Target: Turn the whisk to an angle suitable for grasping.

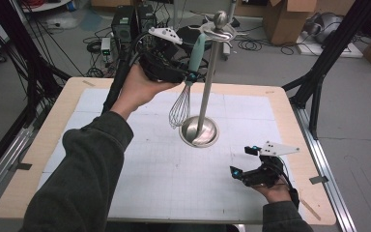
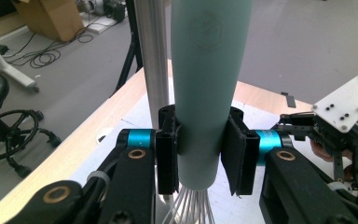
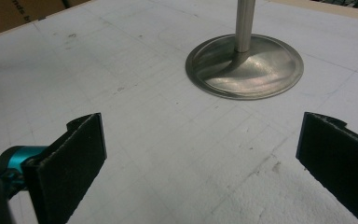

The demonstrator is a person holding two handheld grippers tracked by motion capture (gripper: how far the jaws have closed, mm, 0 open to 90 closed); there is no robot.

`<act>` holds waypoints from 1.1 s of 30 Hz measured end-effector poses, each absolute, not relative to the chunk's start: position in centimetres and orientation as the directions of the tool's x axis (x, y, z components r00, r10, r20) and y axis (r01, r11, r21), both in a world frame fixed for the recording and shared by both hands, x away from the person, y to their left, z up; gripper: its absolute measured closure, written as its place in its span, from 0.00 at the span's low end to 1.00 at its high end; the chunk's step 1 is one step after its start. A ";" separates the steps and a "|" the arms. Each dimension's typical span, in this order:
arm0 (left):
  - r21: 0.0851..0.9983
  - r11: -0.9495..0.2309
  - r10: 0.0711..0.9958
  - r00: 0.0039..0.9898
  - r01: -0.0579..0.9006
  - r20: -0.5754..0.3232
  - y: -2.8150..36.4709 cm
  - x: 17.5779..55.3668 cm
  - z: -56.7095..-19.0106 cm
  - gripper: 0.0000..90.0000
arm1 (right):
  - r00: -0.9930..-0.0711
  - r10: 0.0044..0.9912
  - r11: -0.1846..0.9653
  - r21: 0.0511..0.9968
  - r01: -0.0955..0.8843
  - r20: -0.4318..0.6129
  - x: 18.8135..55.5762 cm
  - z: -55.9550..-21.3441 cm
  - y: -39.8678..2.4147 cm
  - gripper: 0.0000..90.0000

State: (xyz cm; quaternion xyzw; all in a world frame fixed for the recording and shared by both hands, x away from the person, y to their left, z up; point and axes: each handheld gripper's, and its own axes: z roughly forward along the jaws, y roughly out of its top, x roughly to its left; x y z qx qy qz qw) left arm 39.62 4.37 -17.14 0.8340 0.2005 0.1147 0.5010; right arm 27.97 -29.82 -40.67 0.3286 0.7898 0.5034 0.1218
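Observation:
A whisk (image 1: 187,87) with a pale teal handle (image 2: 207,79) and wire loops hangs upright beside the pole of a steel utensil stand (image 1: 207,87). My left gripper (image 1: 186,75) is shut on the lower end of that handle, its pads (image 2: 235,154) pressed against both sides, wires (image 2: 189,207) showing just below. The handle's top reaches the hooks at the stand's head (image 1: 220,30). My right gripper (image 1: 245,163) rests low near the table's front right, jaws wide open with nothing between them, facing the stand's round base (image 3: 244,65).
The stand's base (image 1: 199,130) sits mid-table on a white gridded mat (image 1: 149,164) over a wooden tabletop (image 1: 290,111). Beyond the far edge are black equipment, cables, cardboard boxes (image 1: 285,17) and a black frame leg (image 1: 328,53).

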 end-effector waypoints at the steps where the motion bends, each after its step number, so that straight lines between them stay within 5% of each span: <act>1: 0.882 -0.414 0.454 0.891 0.224 -0.013 4.4 39.7 -17.2 0.76 | -0.754 0.642 0.276 0.876 0.396 0.139 28.0 -40.7 -29.8 0.01; 28: 0.874 -0.416 0.474 0.880 0.251 -0.027 4.4 40.7 -17.6 0.76 | -0.760 0.635 0.280 0.876 0.394 0.139 28.0 -40.7 -29.7 0.01; 33: 0.877 -0.412 0.465 0.885 0.246 -0.030 4.6 40.6 -17.5 0.67 | -0.763 0.631 0.281 0.878 0.389 0.136 28.0 -40.7 -29.7 0.01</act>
